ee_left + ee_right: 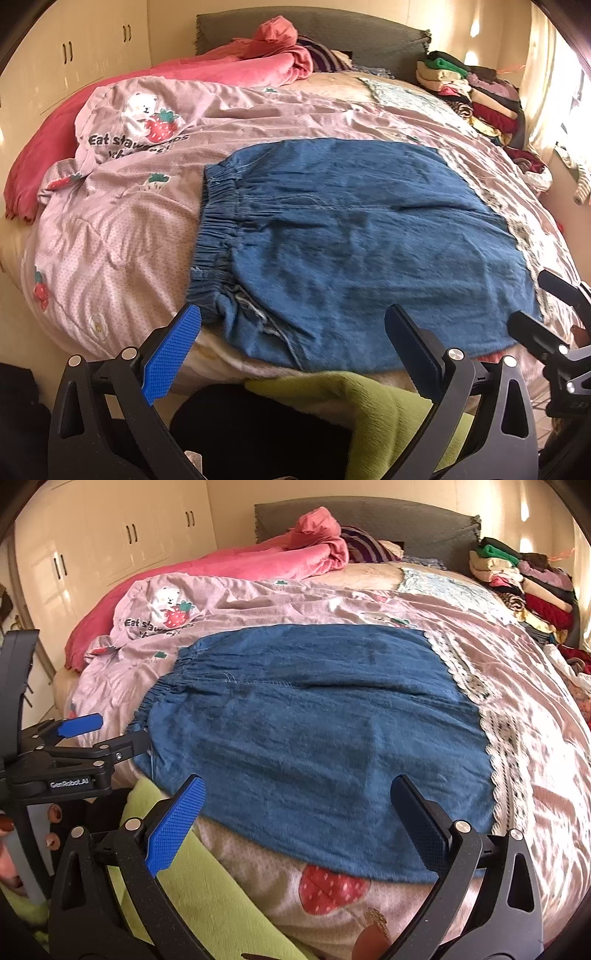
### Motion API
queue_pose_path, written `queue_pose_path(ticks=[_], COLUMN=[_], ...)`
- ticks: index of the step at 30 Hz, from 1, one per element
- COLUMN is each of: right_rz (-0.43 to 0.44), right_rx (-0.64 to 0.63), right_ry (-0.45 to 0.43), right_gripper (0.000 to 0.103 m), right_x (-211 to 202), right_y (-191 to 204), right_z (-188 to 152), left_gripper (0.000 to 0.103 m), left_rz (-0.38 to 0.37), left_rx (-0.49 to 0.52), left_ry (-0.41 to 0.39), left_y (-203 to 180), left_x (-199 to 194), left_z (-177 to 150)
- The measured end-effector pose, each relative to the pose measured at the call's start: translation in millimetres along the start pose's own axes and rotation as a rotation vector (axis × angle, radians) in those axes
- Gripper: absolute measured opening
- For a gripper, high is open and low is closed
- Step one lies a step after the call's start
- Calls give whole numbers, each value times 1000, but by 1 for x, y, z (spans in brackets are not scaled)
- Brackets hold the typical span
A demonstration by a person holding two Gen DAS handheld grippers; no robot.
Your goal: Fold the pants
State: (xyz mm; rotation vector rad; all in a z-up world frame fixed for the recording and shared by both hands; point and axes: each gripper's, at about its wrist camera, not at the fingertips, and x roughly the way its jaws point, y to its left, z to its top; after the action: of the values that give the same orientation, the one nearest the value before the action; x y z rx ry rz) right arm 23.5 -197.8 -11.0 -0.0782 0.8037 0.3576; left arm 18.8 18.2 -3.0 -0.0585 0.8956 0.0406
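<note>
Your left claw (293,341) is spread wide and grips nothing; its fingers hover over the near edge of the denim pants (354,236), close to the elastic waistband (218,229). Your right claw (297,812) is just as wide apart and empty, poised above the same near edge, further toward the lace-trimmed hem (469,679). A green garment (207,890) lies below both claws. The pants rest folded flat on the pink strawberry quilt (122,229) on the bed. Beyond sit a crumpled pink blanket (236,66) and a pile of folded clothes (472,92) by the grey headboard (354,33).
</note>
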Motion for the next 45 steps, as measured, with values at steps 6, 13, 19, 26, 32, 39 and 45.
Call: queue_pose_path(ticks=[6, 13, 19, 26, 32, 39, 45], right_rz=[29, 69, 74, 101, 137, 109, 140], right_rx=[-21, -43, -72, -142, -183, -302, -332], right_ry=[-2, -36, -35, -29, 14, 66, 114], right_gripper=[95, 95, 95, 95, 95, 95, 95], right_x=[22, 59, 87, 120, 161, 207, 236], right_y=[-3, -10, -12, -4, -1, 12, 19], right_z=[31, 69, 101, 143, 170, 189, 199], left_gripper=[99, 99, 99, 99, 99, 99, 98], left_rz=[24, 43, 47, 49, 78, 58, -13], left_rx=[-32, -78, -123, -156, -152, -91, -72], left_ry=[18, 27, 31, 37, 55, 78, 80], left_y=[18, 45, 68, 90, 104, 107, 109], left_x=[18, 40, 62, 94, 125, 165, 190], left_z=[15, 44, 77, 107, 129, 146, 151])
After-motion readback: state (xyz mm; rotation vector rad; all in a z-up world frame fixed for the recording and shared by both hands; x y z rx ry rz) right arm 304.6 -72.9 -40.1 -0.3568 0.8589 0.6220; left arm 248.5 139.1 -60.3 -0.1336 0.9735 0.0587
